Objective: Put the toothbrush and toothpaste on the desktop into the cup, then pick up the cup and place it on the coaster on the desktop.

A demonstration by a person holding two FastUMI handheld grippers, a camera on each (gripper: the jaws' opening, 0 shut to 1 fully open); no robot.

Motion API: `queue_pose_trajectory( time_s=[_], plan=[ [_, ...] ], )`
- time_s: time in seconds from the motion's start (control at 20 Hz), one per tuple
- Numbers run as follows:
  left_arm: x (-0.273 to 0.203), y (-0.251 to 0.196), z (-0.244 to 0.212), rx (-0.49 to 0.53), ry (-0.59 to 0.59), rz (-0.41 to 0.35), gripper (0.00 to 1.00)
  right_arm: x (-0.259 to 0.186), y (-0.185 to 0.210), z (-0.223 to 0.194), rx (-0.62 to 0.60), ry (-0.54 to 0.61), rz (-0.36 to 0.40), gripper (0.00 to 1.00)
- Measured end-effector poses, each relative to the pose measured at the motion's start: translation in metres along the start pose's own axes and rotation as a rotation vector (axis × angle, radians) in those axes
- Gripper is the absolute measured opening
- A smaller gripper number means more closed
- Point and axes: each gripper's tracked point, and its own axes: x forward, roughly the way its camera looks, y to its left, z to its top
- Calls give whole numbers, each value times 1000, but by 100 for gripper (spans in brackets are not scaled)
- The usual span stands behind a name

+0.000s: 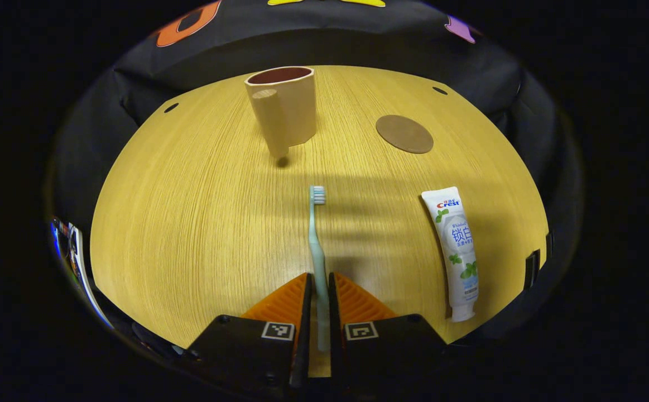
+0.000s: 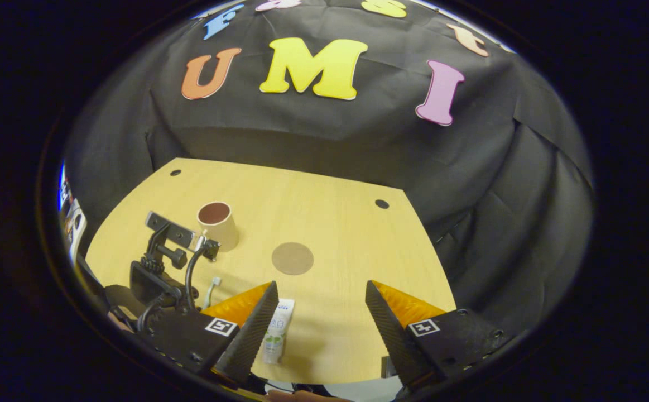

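A pale green toothbrush (image 1: 316, 234) lies on the wooden desktop (image 1: 190, 212), head pointing at the tan cup (image 1: 282, 106). My left gripper (image 1: 318, 277) is shut on its handle, low at the near edge. The white toothpaste tube (image 1: 453, 251) lies to the right of it, and a round brown coaster (image 1: 404, 133) sits right of the cup. In the right gripper view, my right gripper (image 2: 321, 291) hangs open above the near edge, with the toothpaste tube (image 2: 277, 332) just under its left finger. The cup (image 2: 218, 223) and the coaster (image 2: 292, 258) stand beyond.
The left gripper's camera mount (image 2: 171, 245) rises at the left in the right gripper view, in front of the cup. Black cloth walls close off the desktop's back and right sides. Small dark holes (image 1: 440, 90) mark the far corners.
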Motion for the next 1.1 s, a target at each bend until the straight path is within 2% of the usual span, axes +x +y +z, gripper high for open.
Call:
queue_pose_trajectory(
  time_s=[0.1, 0.15, 0.25, 0.3, 0.5, 0.75, 0.95, 1.1],
  plan=[
    [0, 0, 0, -5, 2, -9, 13, 4, 1, -6, 11, 26, 2, 98],
    [0, 0, -1, -10, 4, -15, 12, 6, 2, -10, 17, 42, 5, 95],
    [-1, 3, 0, -18, 2, -12, 10, 11, 3, -22, 27, 79, 18, 98],
    [-2, 6, 1, -24, -8, -9, 9, 15, 4, -28, 30, 103, 23, 95],
    [-12, 14, 7, -68, -57, -22, 8, 32, 17, -63, 53, 222, 61, 95],
    [-42, 36, 30, -132, -177, 0, 8, 54, 43, -103, 75, 376, 119, 95],
    [-74, 59, 49, -128, -279, 45, 8, 67, 60, -131, 72, 477, 125, 95],
    [-100, 71, 64, -118, -364, 73, 8, 72, 72, -150, 70, 546, 134, 91]
  ],
)
